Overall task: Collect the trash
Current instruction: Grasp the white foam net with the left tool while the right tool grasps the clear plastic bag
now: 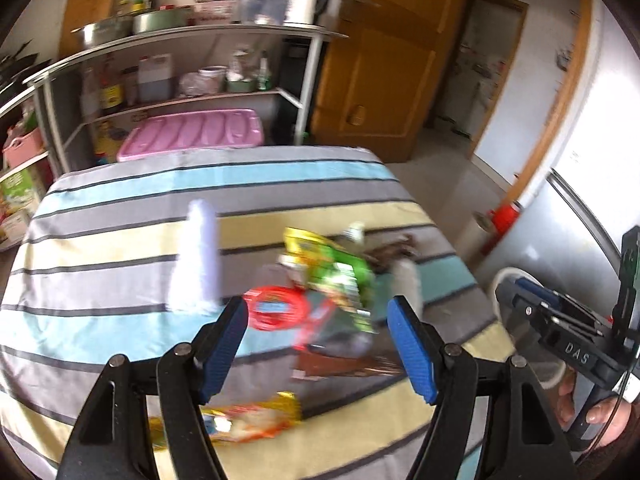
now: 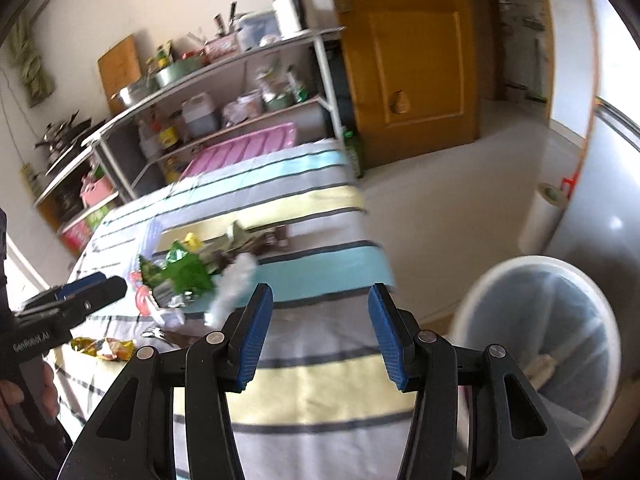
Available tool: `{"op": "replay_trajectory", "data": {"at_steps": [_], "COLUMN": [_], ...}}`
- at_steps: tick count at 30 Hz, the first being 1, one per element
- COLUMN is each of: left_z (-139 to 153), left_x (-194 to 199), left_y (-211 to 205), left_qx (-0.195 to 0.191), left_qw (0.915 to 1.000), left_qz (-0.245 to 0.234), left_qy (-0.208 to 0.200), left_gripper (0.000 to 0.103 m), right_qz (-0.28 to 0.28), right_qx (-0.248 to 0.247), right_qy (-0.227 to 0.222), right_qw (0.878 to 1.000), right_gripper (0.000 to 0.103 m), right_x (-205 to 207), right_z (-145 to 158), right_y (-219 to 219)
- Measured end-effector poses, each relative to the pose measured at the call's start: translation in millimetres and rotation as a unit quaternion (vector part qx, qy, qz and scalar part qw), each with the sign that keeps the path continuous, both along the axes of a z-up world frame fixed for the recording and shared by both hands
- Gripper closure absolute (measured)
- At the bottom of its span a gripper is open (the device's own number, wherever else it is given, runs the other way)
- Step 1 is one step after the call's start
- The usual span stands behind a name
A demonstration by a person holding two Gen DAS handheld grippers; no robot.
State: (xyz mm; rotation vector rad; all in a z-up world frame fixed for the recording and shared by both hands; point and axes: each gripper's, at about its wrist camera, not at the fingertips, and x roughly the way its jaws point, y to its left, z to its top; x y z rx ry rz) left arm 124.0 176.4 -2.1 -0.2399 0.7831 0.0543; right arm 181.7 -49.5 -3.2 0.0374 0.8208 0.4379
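Big striped tablecloth [image 1: 120, 240] fills the middle of both views, with a cluttered metal shelf [image 1: 180, 40] behind it at upper left. The white trash bin [image 2: 536, 344] sits at lower right in the right wrist view, just beside the table edge. Trash is piled mid-table: a green snack bag [image 1: 336, 272], a red-printed clear wrapper [image 1: 276, 308], and a yellow wrapper [image 1: 248, 420] low down. Left gripper [image 1: 320, 344] jaws are apart with nothing gripped; right gripper [image 2: 320, 336] too, hanging empty over the cloth.
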Motion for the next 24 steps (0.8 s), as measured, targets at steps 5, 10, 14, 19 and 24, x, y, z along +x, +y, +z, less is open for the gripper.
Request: {"op": "replay_trajectory", "data": {"at_steps": [5,10,14,19,24], "left_z": [-9,-18,-28,-43,-52], "left_x": [5,13,25,39,46], "left_y": [34,57,68,75,78], "left_qx": [0.000,-0.008,-0.011,-0.004,0.003], "left_qw": [0.9997,0.9990,0.9984,0.9974,0.9965], "left_qz": [0.022,0.036,0.039,0.047,0.052], "left_qy": [0.012,0.024,0.039,0.055,0.066], "left_gripper": [0.029,0.028,0.028,0.028,0.029], "right_qz": [0.034,0.041,0.042,0.043,0.046], "right_qx": [-0.011,-0.005,-0.018,-0.032,-0.041], "right_qy": [0.017,0.039,0.049,0.060,0.066], "right_qw": [0.999,0.998,0.998,0.997,0.996], "right_gripper": [0.052,0.052,0.052,0.052,0.052], "right_x": [9,23,33,37,39], "right_z": [-9,-17,-25,-36,-43], "right_y": [38,56,69,80,82]}}
